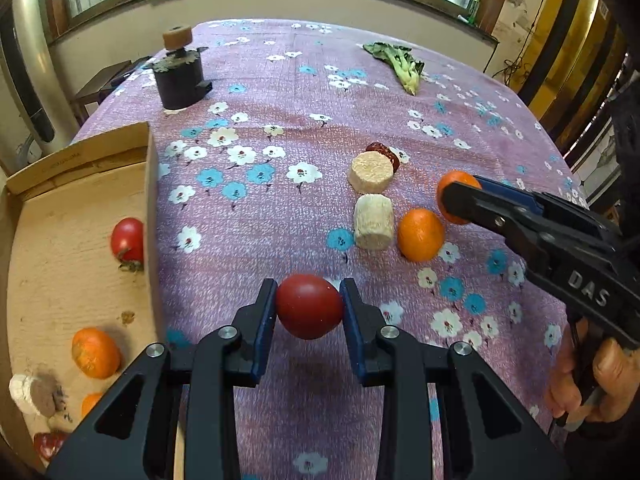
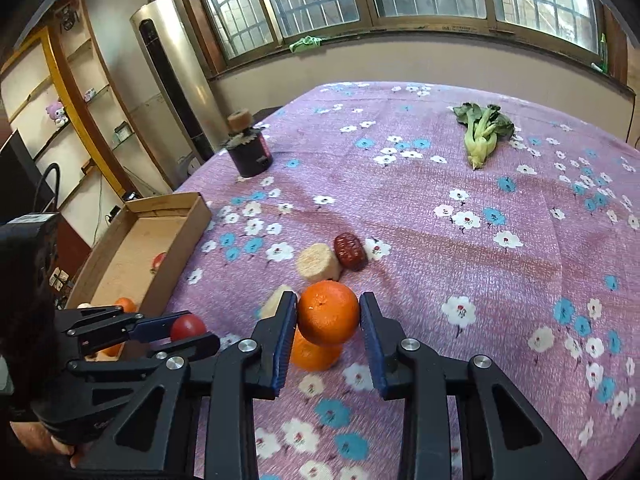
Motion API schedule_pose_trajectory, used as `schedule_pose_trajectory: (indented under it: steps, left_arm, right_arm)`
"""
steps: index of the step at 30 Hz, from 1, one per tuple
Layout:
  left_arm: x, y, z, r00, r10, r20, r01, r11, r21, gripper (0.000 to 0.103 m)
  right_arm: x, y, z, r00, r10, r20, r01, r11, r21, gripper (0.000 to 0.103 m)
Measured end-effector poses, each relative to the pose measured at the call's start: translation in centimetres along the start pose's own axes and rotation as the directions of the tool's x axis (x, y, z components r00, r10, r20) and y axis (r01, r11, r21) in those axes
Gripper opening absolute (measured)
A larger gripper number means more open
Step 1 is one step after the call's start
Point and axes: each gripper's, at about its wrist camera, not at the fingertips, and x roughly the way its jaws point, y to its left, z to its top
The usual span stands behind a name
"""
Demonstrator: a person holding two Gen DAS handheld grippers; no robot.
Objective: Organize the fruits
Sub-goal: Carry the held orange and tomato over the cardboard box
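A red tomato (image 1: 310, 308) hangs just above the flowered cloth, with my left gripper (image 1: 308, 286) shut on its sides. From the right wrist view the same left gripper (image 2: 188, 332) and its tomato (image 2: 188, 326) sit low at the left. My right gripper (image 2: 328, 298) is shut on an orange (image 2: 328, 314), lifted a little above a second orange (image 2: 316, 354) that lies on the cloth. The left wrist view shows the right gripper (image 1: 456, 200) at the right with its orange (image 1: 456, 180). The cardboard box (image 1: 150, 184) at the left holds a tomato (image 1: 127, 240) and an orange (image 1: 95, 353).
Two pale cylinder pieces (image 1: 370, 178) (image 1: 374, 222) and a red date (image 1: 386, 154) lie mid-table beside the loose orange (image 1: 420, 234). A leafy green vegetable (image 1: 400, 66) lies at the far right. A dark jar (image 1: 180, 80) stands at the far left. A hand (image 1: 592, 380) holds the right gripper.
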Motion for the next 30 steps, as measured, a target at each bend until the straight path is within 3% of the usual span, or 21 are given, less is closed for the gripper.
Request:
schedule_pose_trajectory:
  steps: [12,30]
  left_arm:
    - [-4.1,0.9,-2.3,0.998,0.028,0.064,-0.027,1.000,-0.011,0.029]
    - [-7.9,4.5,-4.4,0.991,0.058,0.118,-0.051,0.997,-0.061,0.029]
  right_arm:
    - [-3.5,4.3,-2.3,0.998,0.063,0.024,-0.062,0.997,-0.035,0.033]
    - [-4.8,8.9,-3.8,0.994,0.110,0.019,-0.108,0.991,-0.077,0.032]
